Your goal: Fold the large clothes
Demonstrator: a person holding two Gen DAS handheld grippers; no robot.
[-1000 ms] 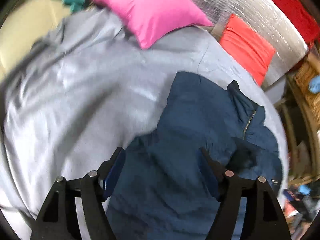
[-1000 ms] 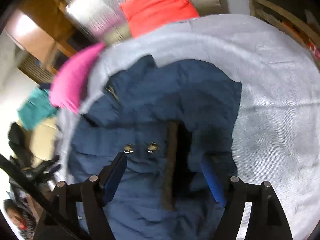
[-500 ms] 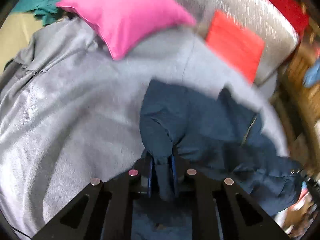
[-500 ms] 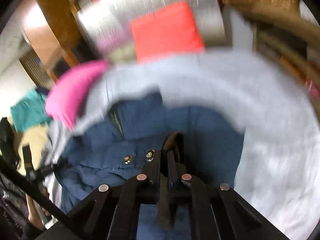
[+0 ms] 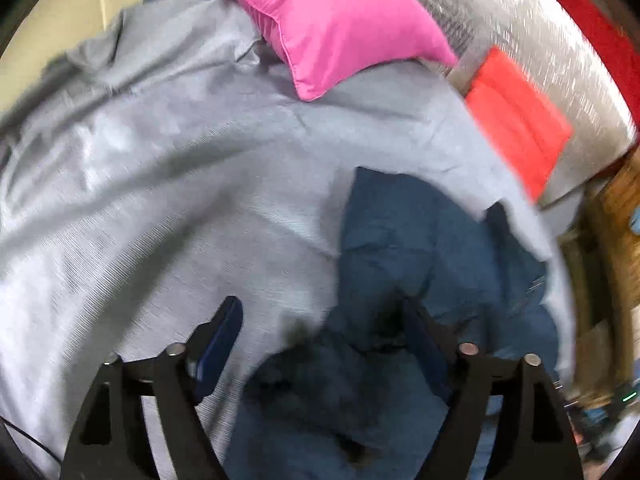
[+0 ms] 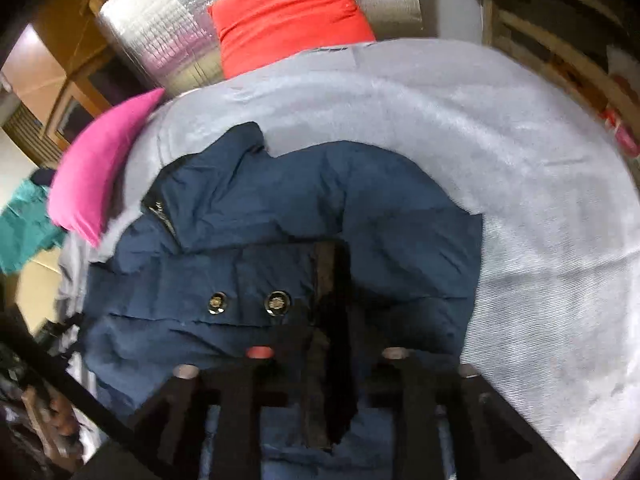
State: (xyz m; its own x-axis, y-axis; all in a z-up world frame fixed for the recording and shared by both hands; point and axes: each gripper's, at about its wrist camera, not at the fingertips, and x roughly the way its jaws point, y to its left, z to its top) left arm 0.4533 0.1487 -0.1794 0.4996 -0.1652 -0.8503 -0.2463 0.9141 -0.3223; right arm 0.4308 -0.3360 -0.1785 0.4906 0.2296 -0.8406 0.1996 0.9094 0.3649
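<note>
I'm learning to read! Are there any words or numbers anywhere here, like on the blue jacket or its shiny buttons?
No words or numbers can be read in either view.
Two metal snap buttons on the blue jacket: an embossed pattern, too small and blurred to read.
Pink pillow, red cushion, grey bed cover: plain, no writing.

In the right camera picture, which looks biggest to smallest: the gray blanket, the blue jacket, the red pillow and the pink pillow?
1. gray blanket
2. blue jacket, though it's nearest the camera
3. red pillow
4. pink pillow
The pillows look alike, partly hidden, so their order is unsure.
</note>
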